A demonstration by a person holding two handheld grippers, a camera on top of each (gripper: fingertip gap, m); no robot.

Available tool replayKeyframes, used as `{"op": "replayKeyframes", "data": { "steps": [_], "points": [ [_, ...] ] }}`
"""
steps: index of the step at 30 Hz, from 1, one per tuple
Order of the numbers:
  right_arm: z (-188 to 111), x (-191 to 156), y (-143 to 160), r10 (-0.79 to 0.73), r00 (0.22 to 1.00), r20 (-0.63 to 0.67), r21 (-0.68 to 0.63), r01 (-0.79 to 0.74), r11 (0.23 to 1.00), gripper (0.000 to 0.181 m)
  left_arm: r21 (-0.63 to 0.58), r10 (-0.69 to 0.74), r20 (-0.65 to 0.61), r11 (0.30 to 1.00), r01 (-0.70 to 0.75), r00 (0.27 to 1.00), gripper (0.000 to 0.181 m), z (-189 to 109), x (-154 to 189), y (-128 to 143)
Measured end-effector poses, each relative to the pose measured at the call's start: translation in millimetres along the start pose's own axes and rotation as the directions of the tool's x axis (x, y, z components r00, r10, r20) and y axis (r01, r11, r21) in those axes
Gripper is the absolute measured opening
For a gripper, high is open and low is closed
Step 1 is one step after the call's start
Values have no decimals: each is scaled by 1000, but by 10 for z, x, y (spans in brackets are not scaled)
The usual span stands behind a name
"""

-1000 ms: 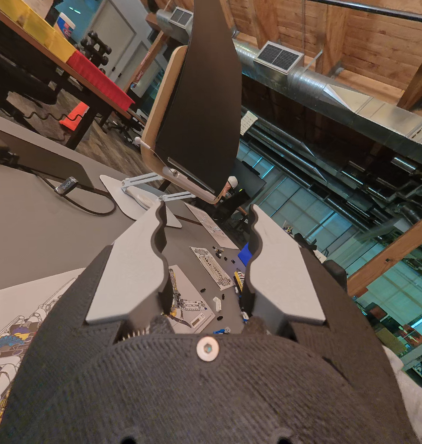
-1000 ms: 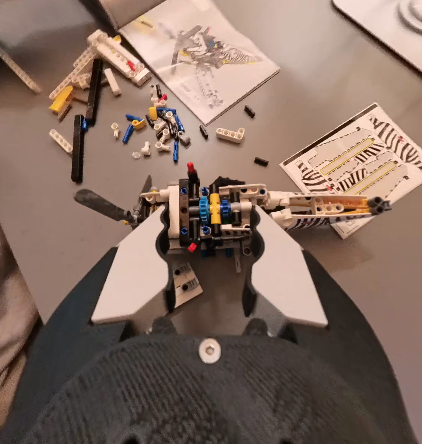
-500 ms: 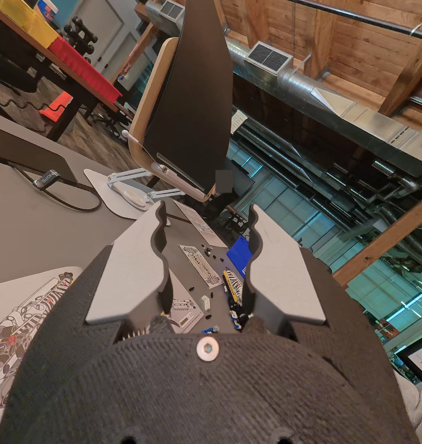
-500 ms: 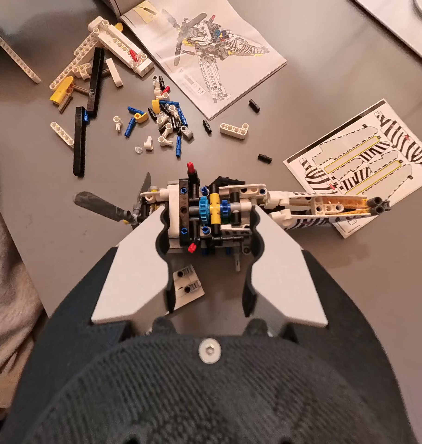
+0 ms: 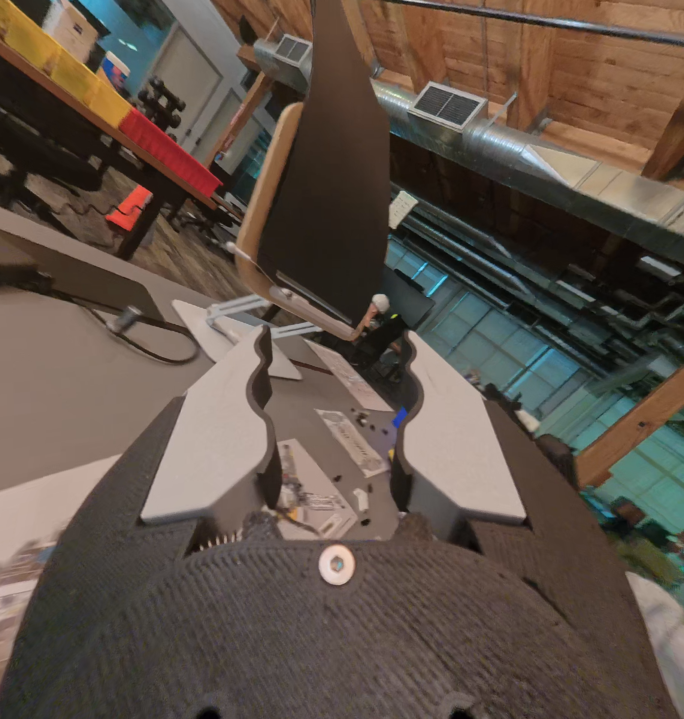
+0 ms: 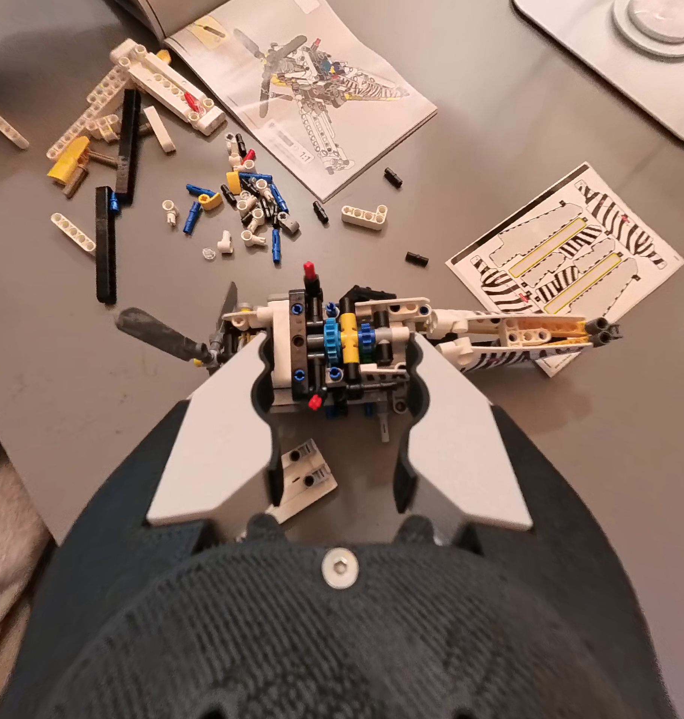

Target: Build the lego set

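The right tongs grip the half-built plane model by its middle, one finger against each side of the geared core, holding it just above the grey surface. The left tongs are spread wide with nothing between them, tilted up toward the room and well away from the model.

The model already has a grey propeller at its 9 o'clock end, a block of blue and yellow gears, and a striped tail boom running out to 3 o'clock. It has no wings yet, judging by the open instruction booklet at 12 o'clock. Much is left: a heap of loose pins and connectors lies at 11 o'clock, with long black and white beams farther out at 10 o'clock, and a white angled beam at 12 o'clock. The zebra-striped sticker sheet at 2 o'clock looks partly used. A white panel piece lies under the tongs at 6 o'clock.
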State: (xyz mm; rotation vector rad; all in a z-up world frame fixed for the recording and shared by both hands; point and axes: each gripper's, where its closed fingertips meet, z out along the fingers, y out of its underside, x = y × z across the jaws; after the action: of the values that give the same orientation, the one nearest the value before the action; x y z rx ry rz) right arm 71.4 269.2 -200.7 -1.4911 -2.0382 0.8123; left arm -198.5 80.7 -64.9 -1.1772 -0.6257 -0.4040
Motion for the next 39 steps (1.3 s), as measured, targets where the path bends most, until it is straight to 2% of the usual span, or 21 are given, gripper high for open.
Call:
{"op": "replayKeyframes", "data": {
  "steps": [2,5,7,10,14,17,19,22,25,28,32,35,36,39],
  "points": [
    [11,4,-1,1,1000,-23,-2,-1,1000,68,-11,116,89,993,-116,989,64,-129,-156,-154],
    [23,12,-14,22,998,-53,23,-20,1000,69,9,244,253,967,-255,936,62,-440,-442,-482],
    [34,30,-30,51,996,-78,43,-48,998,69,39,250,313,960,-276,916,61,-609,-563,-639],
    [62,79,-57,116,982,-146,59,-108,992,69,90,192,299,969,-228,935,60,-679,-593,-711],
    [73,246,-60,290,898,-330,87,-277,957,67,32,207,267,974,-224,941,60,-551,-546,-570],
    [81,308,-72,373,836,-403,140,-346,928,67,-42,269,255,963,-268,929,60,-462,-500,-452],
    [90,317,-79,388,821,-419,148,-359,921,67,-109,337,283,942,-319,898,61,-434,-533,-383],
    [81,314,-73,382,818,-430,124,-366,923,67,-260,483,340,873,-413,807,61,-416,-657,-247],
    [31,305,-93,367,821,-438,119,-352,928,65,-349,562,352,821,-453,748,60,-389,-722,-145],
    [-57,299,-110,363,816,-450,126,-345,930,66,-377,575,347,809,-451,741,60,-372,-743,-89],
    [-235,261,-159,385,799,-461,174,-343,923,67,-345,541,367,835,-429,757,60,-399,-761,-137],
    [-368,130,-365,408,814,-413,276,-315,908,67,-332,507,363,855,-400,782,56,-409,-747,-136],
    [-414,53,-501,409,829,-382,333,-289,897,67,-356,483,332,859,-366,810,44,-403,-718,-62],
    [-565,-229,-985,365,877,-311,526,-161,835,68,-412,444,297,858,-306,845,40,-382,-727,92]
  ]
}}
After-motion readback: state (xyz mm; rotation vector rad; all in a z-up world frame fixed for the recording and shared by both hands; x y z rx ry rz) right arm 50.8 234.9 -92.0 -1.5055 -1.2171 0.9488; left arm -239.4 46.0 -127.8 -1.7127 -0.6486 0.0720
